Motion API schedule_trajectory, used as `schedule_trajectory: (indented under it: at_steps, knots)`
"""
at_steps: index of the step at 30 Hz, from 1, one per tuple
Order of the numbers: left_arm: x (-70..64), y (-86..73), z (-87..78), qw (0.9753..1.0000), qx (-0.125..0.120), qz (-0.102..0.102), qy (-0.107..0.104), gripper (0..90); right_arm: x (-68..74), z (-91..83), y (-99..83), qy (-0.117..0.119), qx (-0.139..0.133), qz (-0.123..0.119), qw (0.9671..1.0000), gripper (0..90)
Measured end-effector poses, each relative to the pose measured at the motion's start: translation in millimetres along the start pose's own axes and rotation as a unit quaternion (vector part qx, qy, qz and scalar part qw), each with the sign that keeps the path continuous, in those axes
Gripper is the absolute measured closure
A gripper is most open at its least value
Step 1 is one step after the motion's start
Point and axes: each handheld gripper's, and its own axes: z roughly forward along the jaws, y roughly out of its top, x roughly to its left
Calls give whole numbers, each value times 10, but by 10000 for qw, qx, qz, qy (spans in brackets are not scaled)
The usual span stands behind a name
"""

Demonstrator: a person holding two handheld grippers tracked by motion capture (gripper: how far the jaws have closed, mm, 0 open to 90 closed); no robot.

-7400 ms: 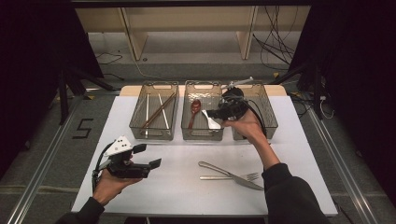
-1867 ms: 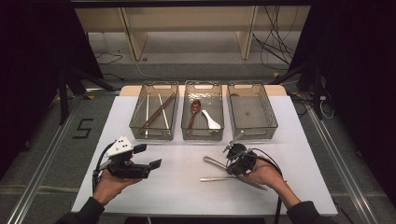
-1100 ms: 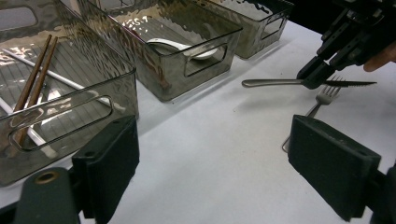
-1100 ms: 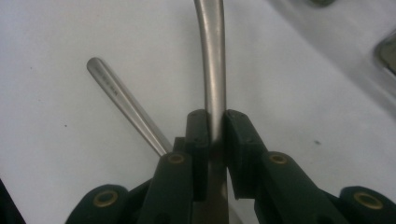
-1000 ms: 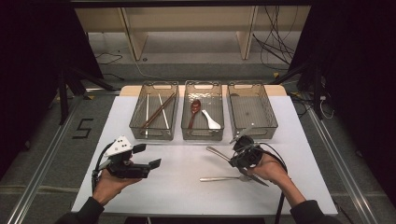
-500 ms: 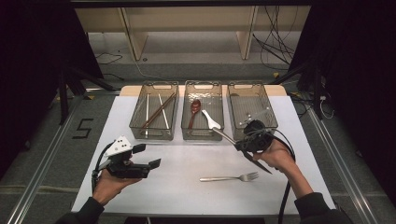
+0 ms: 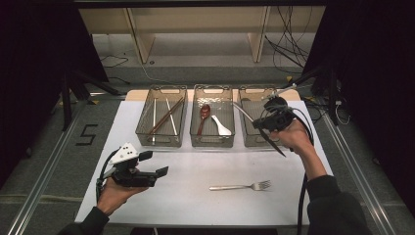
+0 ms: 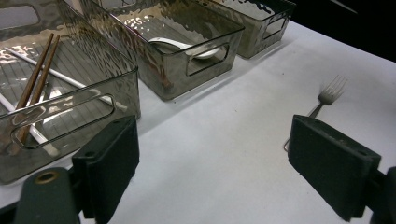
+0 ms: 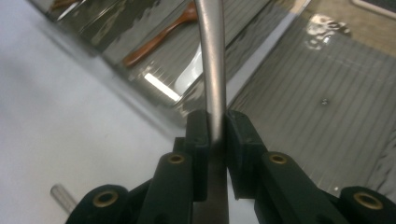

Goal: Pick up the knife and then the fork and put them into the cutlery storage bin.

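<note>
From above, the right gripper has lifted off the table since a moment ago and now hangs over the near edge of the right-hand bin, carrying a long metal utensil that slants across it, one end toward the middle bin, the other down toward the white table. The fork lies where it lay before, alone on the table. The left gripper has not stirred, resting low at the table's near left.

The left gripper view adds what the high view cannot: its jaws stand wide apart with nothing between them, the fork beyond, and chopsticks in the nearest bin.

The right gripper view shows the grip itself: the jaws pinch the metal utensil by its shaft, over the ribbed bin floor, a brown wooden spoon lying next door.
</note>
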Motion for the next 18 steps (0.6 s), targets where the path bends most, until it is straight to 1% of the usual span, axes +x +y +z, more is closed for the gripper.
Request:
schedule_trajectory:
  at_steps: [5,8,10,14,18]
  knots:
    - [2,-3,-1,10000,-21,-30,-11,162,-274,28,173,-187,-31,398,9990,808]
    - [-2,-3,1,10000,-3,0,-20,162,-429,67,241,-235,-42,682,9974,808]
    - [-7,-1,0,10000,-5,-5,-23,162,-512,101,276,-261,-16,827,9962,807]
    - [-3,-3,0,10000,-12,-13,-32,162,-639,171,328,-287,29,1071,9938,807]
    - [-4,-2,-1,10000,-8,4,-34,162,-696,220,385,-352,29,1180,9924,807]
